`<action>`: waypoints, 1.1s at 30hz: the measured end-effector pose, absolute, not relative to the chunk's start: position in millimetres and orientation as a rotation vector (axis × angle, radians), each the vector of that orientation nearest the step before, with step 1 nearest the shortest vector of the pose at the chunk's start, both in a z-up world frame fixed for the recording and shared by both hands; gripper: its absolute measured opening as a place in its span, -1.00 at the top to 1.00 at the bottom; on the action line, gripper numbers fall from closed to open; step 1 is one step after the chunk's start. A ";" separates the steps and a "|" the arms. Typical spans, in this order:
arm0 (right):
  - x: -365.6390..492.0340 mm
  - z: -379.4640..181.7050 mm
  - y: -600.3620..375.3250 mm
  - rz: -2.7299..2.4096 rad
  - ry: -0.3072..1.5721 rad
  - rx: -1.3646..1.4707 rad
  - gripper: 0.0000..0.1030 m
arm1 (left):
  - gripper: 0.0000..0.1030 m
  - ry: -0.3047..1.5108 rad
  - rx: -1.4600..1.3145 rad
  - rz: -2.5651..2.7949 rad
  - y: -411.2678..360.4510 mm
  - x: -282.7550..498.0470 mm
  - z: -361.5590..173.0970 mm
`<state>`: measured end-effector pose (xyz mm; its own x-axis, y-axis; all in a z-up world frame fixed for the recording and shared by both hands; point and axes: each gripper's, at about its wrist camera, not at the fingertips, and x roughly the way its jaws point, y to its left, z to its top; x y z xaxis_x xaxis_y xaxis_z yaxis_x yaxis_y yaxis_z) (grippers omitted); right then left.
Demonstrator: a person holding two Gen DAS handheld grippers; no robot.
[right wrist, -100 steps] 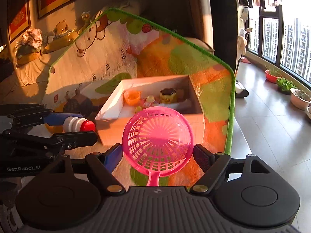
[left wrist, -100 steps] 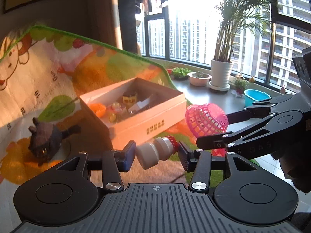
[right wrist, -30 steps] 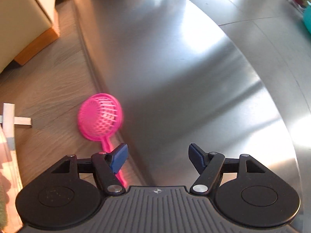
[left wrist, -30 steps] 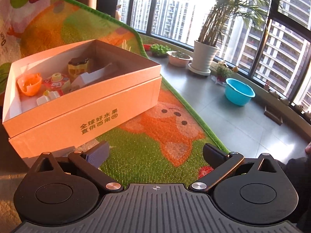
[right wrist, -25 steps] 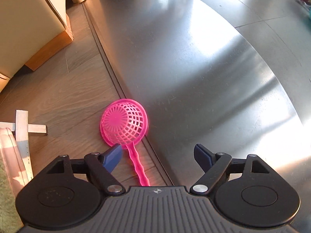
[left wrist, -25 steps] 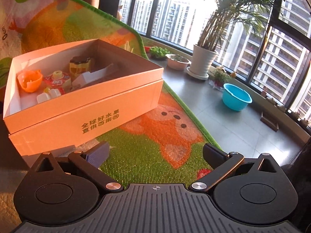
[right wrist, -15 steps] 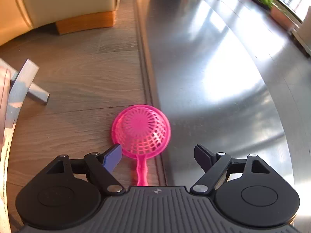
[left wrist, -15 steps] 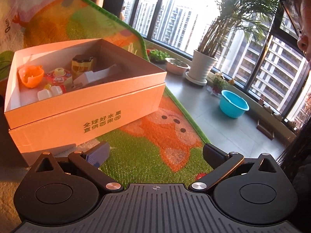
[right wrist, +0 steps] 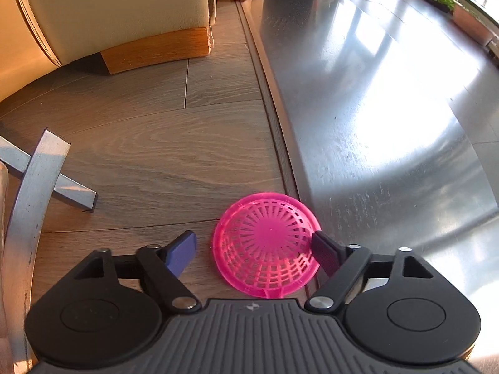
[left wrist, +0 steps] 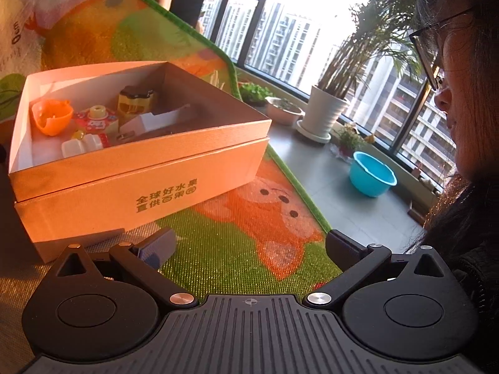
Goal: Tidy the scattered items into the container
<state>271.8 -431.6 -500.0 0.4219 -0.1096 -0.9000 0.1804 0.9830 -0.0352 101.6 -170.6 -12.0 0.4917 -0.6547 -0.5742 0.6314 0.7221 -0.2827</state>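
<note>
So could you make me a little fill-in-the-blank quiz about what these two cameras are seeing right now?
1. The pink strainer lies on the ____, between the fingers of the right gripper.
2. The orange cup sits inside the cardboard ____.
3. The left gripper holds ____.
4. By the window stands a blue ____.

Missing words: floor; box; nothing; basin
</note>
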 end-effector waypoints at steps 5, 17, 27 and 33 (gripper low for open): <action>253.0 -489.4 -452.7 -0.220 1.133 0.129 -0.12 | -1.00 0.712 -0.034 -0.778 -171.1 101.2 -11.9; 74.8 -335.5 -521.3 -0.284 0.942 0.441 -0.12 | -1.00 0.711 -0.055 -0.784 -168.4 103.0 -11.9; -38.6 -99.0 -514.2 -0.322 0.725 0.298 -0.12 | -1.00 0.708 -0.062 -0.783 -167.5 103.1 -11.6; -70.3 8.9 -448.8 -0.297 0.635 0.169 -0.13 | -1.00 0.704 -0.075 -0.775 -163.2 102.8 -10.4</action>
<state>-70.3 -448.8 8.9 0.7649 -0.2203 -0.6053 0.3230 0.9442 0.0645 102.8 -163.2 -10.4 0.5005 -0.6645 -0.5549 0.6164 0.7236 -0.3106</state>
